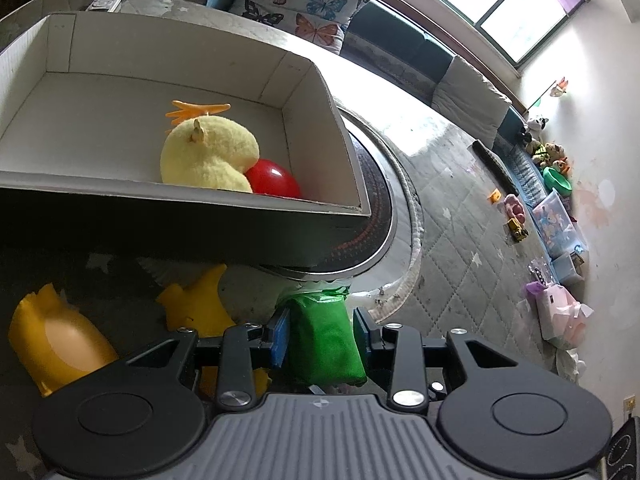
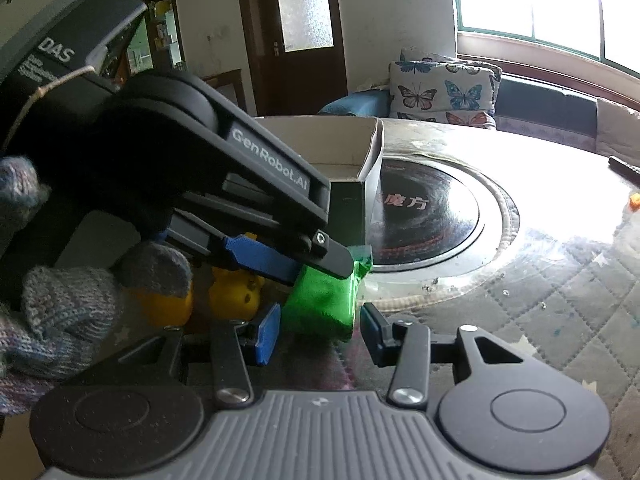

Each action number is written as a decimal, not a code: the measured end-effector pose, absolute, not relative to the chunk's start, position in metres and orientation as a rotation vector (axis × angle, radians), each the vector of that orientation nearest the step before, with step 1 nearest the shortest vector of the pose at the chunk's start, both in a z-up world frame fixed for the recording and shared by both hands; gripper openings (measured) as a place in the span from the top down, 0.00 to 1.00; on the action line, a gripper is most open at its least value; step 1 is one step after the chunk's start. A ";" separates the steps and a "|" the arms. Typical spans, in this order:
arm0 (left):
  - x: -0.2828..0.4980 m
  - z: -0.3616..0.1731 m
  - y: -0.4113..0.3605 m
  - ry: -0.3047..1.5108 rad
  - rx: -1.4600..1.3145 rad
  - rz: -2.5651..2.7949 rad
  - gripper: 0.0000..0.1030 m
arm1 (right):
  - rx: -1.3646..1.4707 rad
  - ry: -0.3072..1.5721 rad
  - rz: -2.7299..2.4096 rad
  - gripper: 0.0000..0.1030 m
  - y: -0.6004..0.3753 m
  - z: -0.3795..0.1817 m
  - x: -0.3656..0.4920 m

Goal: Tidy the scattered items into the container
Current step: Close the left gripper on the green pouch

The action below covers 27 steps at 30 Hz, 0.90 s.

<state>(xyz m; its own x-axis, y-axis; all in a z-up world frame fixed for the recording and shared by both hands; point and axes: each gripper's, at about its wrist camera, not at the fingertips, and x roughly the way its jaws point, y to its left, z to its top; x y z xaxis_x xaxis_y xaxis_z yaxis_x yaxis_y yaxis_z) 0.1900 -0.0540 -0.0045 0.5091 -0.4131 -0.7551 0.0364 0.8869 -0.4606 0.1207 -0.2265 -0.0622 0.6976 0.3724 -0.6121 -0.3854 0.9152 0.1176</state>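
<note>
A green packet point(image 1: 324, 344) sits between the blue pads of my left gripper point(image 1: 320, 336), which is shut on it just in front of the box. The white cardboard box point(image 1: 120, 184) holds a yellow plush duck point(image 1: 208, 156) and a red ball point(image 1: 274, 180). Yellow rubber toys point(image 1: 56, 344) lie on the quilted mat below the box's near wall. In the right wrist view my right gripper point(image 2: 320, 330) is open, its pads on either side of the same green packet point(image 2: 324, 300), below the left gripper point(image 2: 316, 268). The box point(image 2: 360, 152) stands behind.
A round black hotplate point(image 2: 424, 216) with a silver rim lies right of the box, partly under it. A butterfly cushion point(image 2: 440, 92) and sofa stand behind. Toys and bins point(image 1: 556, 220) line the far wall. A remote point(image 1: 104, 2) lies beyond the box.
</note>
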 end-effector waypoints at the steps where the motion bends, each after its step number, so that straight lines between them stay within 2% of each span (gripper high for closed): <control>1: 0.190 -0.004 -0.054 1.008 -0.415 -0.280 0.64 | -0.018 0.675 0.424 0.57 -0.226 -0.061 0.120; 13: 0.195 -0.003 -0.056 1.018 -0.405 -0.284 0.64 | 0.009 0.695 0.430 0.56 -0.225 -0.066 0.139; 27: 0.178 0.006 -0.059 0.996 -0.403 -0.320 0.66 | 0.008 0.655 0.421 0.60 -0.229 -0.060 0.131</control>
